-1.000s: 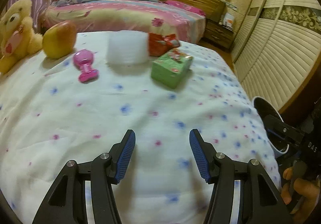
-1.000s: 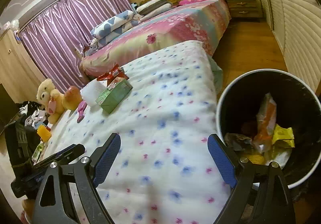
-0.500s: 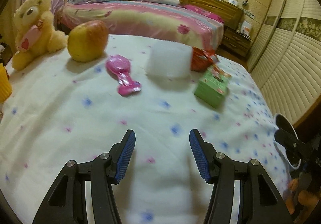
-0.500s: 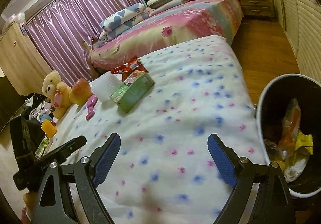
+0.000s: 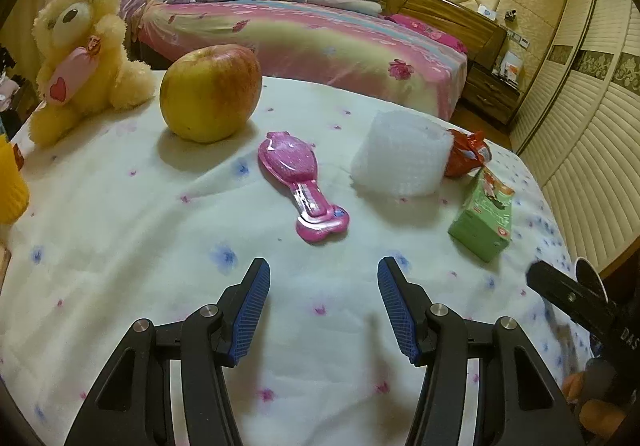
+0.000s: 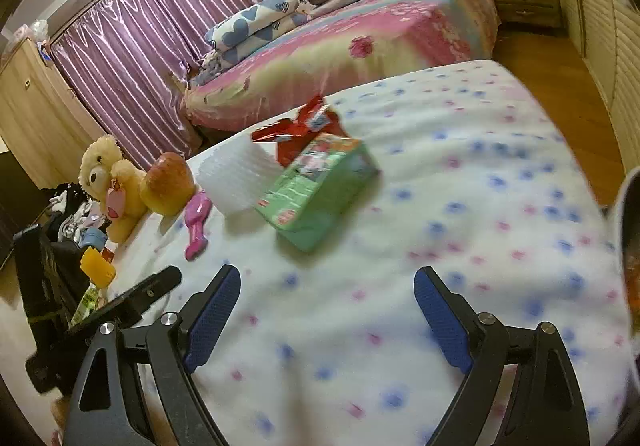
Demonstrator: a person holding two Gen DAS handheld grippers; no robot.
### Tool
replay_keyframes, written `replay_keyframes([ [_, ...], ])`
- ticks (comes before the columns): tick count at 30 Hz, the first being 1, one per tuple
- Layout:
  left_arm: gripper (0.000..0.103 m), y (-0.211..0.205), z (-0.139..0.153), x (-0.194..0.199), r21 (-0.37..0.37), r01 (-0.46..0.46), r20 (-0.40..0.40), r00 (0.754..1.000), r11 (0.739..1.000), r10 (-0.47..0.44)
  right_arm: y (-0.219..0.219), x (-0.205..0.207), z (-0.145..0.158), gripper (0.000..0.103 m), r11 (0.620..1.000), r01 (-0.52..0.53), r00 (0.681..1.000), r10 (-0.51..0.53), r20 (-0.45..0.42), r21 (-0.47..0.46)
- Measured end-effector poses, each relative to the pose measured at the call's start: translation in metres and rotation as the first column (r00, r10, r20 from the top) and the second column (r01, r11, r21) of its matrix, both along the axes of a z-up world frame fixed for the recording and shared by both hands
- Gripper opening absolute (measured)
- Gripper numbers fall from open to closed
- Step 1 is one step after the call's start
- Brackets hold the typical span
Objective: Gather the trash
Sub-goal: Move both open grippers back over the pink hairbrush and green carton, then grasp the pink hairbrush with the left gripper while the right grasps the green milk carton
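On the flowered bedspread (image 5: 120, 246) lie a white bubble-wrap wad (image 5: 402, 154), a red crumpled wrapper (image 5: 466, 154), a green carton (image 5: 486, 220) and a pink brush (image 5: 304, 182). My left gripper (image 5: 322, 282) hovers open and empty just short of the pink brush. In the right wrist view the green carton (image 6: 320, 190), the red wrapper (image 6: 300, 130) and the bubble wrap (image 6: 236, 174) lie ahead of my right gripper (image 6: 326, 286), which stands wide open with nothing between its fingers. The bin's rim (image 6: 628, 246) shows at the right edge.
A big apple (image 5: 210, 92) and a yellow teddy bear (image 5: 84, 54) sit at the far left of the bed. A yellow cup (image 5: 10, 182) stands at the left edge. A second bed (image 5: 320, 42) and a nightstand (image 5: 492, 94) lie behind; wardrobe doors (image 5: 592, 118) run along the right.
Both grippers have swung left over the bed. The items have drifted right and nearer in the left view; the bin has slid almost out of the right view. Jaw openings are unchanged.
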State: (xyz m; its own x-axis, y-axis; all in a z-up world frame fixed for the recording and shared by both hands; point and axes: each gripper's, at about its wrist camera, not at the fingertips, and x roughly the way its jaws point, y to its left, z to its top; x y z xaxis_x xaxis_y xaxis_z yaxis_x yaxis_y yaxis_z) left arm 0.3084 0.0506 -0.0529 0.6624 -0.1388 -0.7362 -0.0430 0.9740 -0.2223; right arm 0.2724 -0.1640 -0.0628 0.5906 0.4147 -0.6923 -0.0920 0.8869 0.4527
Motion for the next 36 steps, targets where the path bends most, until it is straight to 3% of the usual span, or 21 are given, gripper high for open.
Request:
replay_keyframes([
  [19, 0.055, 0.01, -0.018, 0.055, 0.054, 0.025, -0.027, 0.999, 0.998, -0.024, 0.046, 0.056, -0.01, 0.087, 0.992, 0.017, 1.0, -0.018, -0.008, -0.124],
  [21, 0.055, 0.011, -0.019, 0.054, 0.063, 0.028, -0.026, 0.999, 0.998, -0.026, 0.046, 0.058, -0.01, 0.075, 0.988, 0.021, 1.0, -0.023, -0.007, -0.154],
  [27, 0.056, 0.02, -0.018, 0.043, 0.094, 0.03, -0.026, 0.999, 0.995, -0.028, 0.033, 0.049, -0.007, 0.056, 0.985, -0.001, 1.0, 0.0, -0.002, -0.17],
  [33, 0.061, 0.029, -0.015, 0.04, 0.031, 0.025, -0.018, 1.0, 0.999, -0.024, 0.012, 0.028, -0.002, 0.058, 0.992, 0.005, 1.0, -0.007, -0.018, -0.127],
  [36, 0.061, 0.022, -0.014, 0.048, 0.035, 0.023, -0.014, 1.0, 0.999, -0.022, 0.014, 0.03, 0.001, 0.063, 0.991, 0.025, 1.0, -0.025, 0.002, -0.134],
])
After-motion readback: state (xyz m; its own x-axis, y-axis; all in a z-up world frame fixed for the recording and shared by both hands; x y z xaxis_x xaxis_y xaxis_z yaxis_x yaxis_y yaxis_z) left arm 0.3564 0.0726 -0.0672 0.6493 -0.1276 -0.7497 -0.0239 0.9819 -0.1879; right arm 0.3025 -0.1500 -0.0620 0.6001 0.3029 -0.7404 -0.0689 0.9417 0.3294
